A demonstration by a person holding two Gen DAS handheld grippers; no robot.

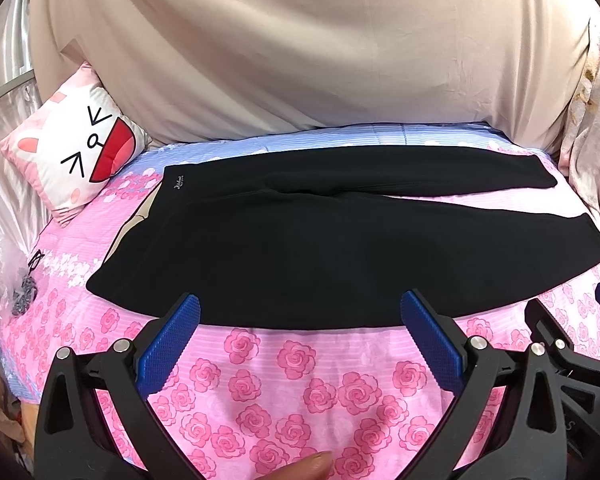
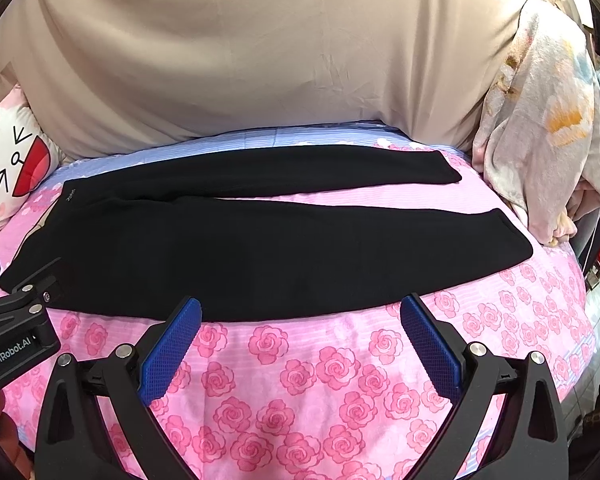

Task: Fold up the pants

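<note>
Black pants [image 1: 320,240] lay flat, legs apart, on rose-print bed [image 1: 284,380] | left tongs [image 1: 300,308] gaped empty | right tongs [image 2: 300,312] gaped empty | cat pillow [image 1: 80,148] beside waistband

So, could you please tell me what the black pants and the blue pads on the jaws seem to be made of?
The black pants look like a soft, matte knit or fleece-type fabric: they reflect almost no light and lie limp and flat on the rose-print bedspread. The blue pads look like moulded rubber or soft plastic with a fine ribbed, grid-like texture; which one cannot be told by sight.
</note>
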